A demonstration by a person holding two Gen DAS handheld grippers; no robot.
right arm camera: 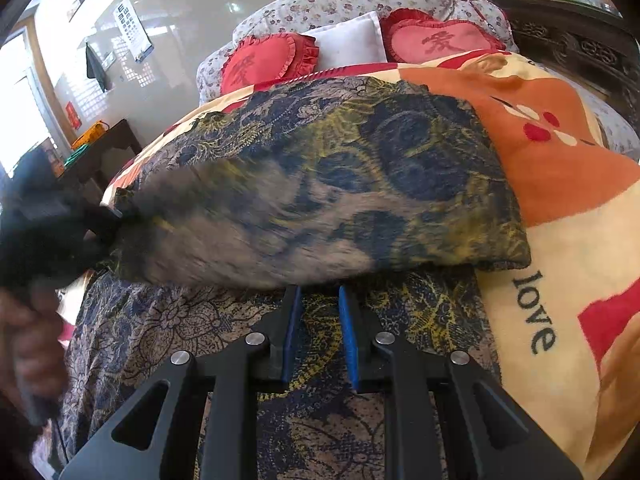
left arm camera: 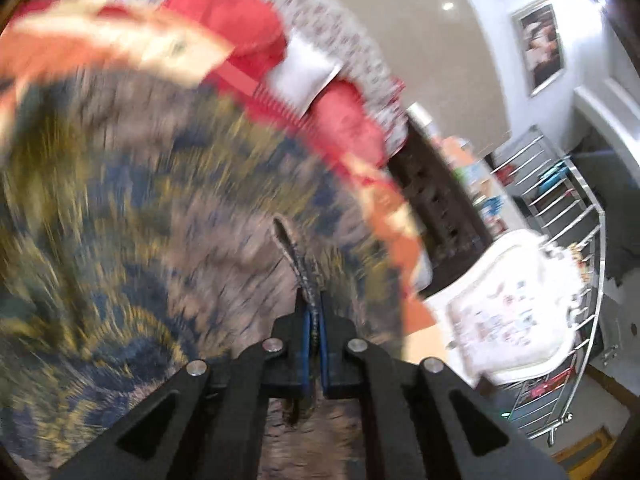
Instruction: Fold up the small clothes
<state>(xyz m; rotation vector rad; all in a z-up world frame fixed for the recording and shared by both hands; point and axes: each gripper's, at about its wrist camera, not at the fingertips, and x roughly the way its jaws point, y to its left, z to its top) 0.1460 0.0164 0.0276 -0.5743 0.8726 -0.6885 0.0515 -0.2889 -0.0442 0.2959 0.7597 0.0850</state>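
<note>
A navy, gold and grey floral garment (right arm camera: 320,184) lies on an orange, cream and red blanket (right arm camera: 560,200). Part of it is lifted and doubled over the lower layer (right arm camera: 168,336). My left gripper (left arm camera: 315,320) is shut on a folded edge of the garment (left arm camera: 160,200); the view is motion-blurred. It also shows in the right wrist view (right arm camera: 60,220), holding the garment's left corner. My right gripper (right arm camera: 319,320) is open, its blue pads apart and empty, just above the lower layer and under the lifted fold.
Two red heart cushions (right arm camera: 268,62) and a white pillow (right arm camera: 352,40) lean on a floral bolster (right arm camera: 340,0) at the bed's far end. A dark carved cabinet (right arm camera: 568,40) stands right of the bed. A metal rack (left arm camera: 560,208) and white patterned chair (left arm camera: 512,312) stand beside it.
</note>
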